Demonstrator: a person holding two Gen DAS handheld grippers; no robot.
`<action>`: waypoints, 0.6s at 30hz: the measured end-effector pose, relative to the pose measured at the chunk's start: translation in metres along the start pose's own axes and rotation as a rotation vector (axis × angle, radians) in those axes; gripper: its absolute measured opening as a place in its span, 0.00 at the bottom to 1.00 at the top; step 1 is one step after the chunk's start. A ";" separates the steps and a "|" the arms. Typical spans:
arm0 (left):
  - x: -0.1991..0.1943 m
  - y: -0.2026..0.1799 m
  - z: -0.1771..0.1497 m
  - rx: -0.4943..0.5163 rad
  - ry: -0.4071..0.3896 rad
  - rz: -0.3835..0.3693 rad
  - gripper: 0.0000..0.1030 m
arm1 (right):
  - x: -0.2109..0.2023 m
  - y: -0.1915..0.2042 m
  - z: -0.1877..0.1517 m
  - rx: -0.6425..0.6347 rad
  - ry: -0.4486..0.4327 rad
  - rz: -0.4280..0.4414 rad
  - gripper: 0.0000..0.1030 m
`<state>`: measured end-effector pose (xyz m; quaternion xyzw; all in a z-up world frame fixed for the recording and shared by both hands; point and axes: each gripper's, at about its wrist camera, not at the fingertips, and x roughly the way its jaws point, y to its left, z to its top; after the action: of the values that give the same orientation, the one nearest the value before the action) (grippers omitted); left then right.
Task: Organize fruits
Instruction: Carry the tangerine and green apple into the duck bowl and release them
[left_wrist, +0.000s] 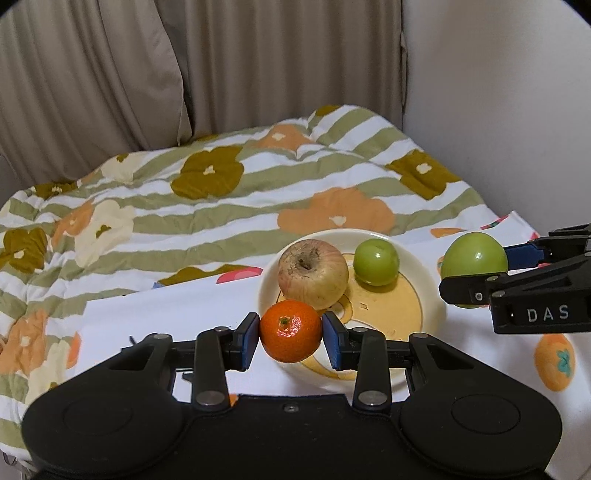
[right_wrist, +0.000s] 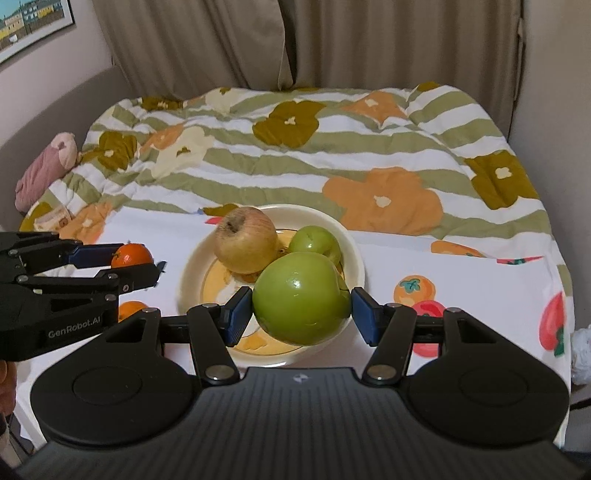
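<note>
Two grippers: both hand-held, each was clamped on one fruit, both aimed down toward the plate.
Left hand-held gripper (left_wrist: 291, 334): blue pads were pressed on either side of a mandarin (left_wrist: 291, 331); jaws narrow.
Mandarin pose: round, no real long axis; green stem scar faced up and toward the camera; held above the near left rim of the plate (left_wrist: 436, 295), just beside the yellowish apple.
Right hand-held gripper (right_wrist: 302, 308): pads were clamped on a big green apple (right_wrist: 301, 297); jaws mid-wide.
Big green apple pose: roundish, slightly wider than tall; stem end could not be told; held over the near side of the plate in the right wrist view, off the plate's right edge in the left wrist view.
Plate contents: yellowish apple (left_wrist: 313, 272) at back left, its dimpled brown end tipped up toward the camera; small green apple (left_wrist: 376, 261) at back right, upright, apart from the yellowish one in the left view.
Plate: cream, shallow, yellow-orange print inside.
Surface: white cloth with fruit prints (left_wrist: 184, 306) under the plate, lying on a bed.
Bedding: quilt (left_wrist: 221, 206) with green and white stripes and orange, olive and cream flowers, rumpled.
Room: beige curtains (left_wrist: 221, 74) behind the bed, pale wall on the right, framed picture (right_wrist: 33, 22) upper left, pink bundle (right_wrist: 44, 170) at the bed's left edge.
</note>
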<state>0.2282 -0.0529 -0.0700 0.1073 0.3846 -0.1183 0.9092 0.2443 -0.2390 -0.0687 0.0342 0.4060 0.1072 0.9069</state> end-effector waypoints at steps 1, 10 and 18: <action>0.007 -0.001 0.001 0.001 0.011 0.001 0.40 | 0.006 -0.002 0.001 -0.006 0.009 0.001 0.71; 0.069 -0.012 0.007 0.027 0.104 0.024 0.40 | 0.054 -0.017 0.006 -0.056 0.073 0.012 0.71; 0.086 -0.018 0.005 0.065 0.160 0.042 0.47 | 0.071 -0.023 0.007 -0.082 0.104 0.034 0.71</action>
<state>0.2844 -0.0832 -0.1303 0.1537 0.4495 -0.1029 0.8739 0.2992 -0.2453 -0.1186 -0.0018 0.4471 0.1407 0.8833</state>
